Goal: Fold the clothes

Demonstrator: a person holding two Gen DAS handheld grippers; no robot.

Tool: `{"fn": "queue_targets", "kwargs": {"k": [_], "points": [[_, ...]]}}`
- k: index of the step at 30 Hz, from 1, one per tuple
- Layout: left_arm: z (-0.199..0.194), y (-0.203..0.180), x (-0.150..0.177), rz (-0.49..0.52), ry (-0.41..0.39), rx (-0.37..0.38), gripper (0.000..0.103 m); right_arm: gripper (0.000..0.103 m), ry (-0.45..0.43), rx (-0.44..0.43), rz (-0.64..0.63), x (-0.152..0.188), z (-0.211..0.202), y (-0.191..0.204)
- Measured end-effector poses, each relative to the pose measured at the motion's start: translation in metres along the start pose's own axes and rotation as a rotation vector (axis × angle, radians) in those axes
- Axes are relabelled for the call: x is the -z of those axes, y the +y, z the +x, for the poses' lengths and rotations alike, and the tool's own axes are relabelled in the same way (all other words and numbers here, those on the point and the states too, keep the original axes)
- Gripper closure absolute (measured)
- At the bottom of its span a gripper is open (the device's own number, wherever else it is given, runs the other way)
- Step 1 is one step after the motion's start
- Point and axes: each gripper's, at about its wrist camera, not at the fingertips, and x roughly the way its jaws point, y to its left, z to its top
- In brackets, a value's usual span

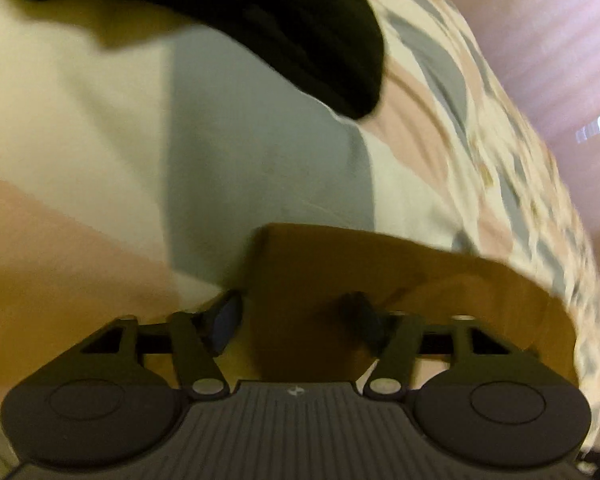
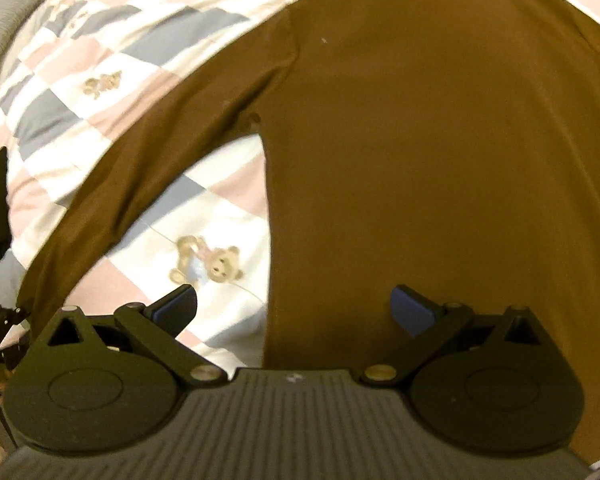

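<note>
A brown long-sleeved shirt [image 2: 420,140] lies flat on a patchwork quilt [image 2: 100,64], its left sleeve [image 2: 148,152] stretched out toward the lower left. My right gripper [image 2: 294,312] is open and hovers over the shirt's lower left edge, one finger over the quilt, one over the shirt. In the left wrist view the end of the brown sleeve [image 1: 360,276] lies between the fingers of my left gripper [image 1: 296,320], which is open around it, low over the quilt [image 1: 100,140].
A black garment [image 1: 292,28] lies on the quilt beyond the left gripper. A grey ribbed pillow [image 2: 0,28] sits at the far left. The bed's edge and a pinkish floor [image 1: 540,40] show at the right of the left wrist view.
</note>
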Motion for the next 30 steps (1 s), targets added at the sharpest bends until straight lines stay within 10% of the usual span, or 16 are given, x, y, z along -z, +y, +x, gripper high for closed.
{"fn": "queue_targets", "kwargs": {"k": [1,11,17,30], "points": [[0.002,-0.005,-0.004,0.028,0.008,0.001,0.098,0.001,0.006,0.001,0.016,0.0,0.001,-0.003],[-0.065,-0.095,-0.068,0.113,-0.059,-0.028,0.101,0.001,-0.025,-0.056,0.117,-0.018,-0.004,-0.037],[-0.067,-0.238,-0.076,0.248,-0.157,0.064,0.101,0.001,-0.066,-0.118,0.169,-0.034,-0.021,-0.089],[0.065,-0.668,0.18,0.564,-0.03,0.586,0.1,0.001,-0.192,-0.052,0.344,-0.083,-0.13,-0.377]]}}
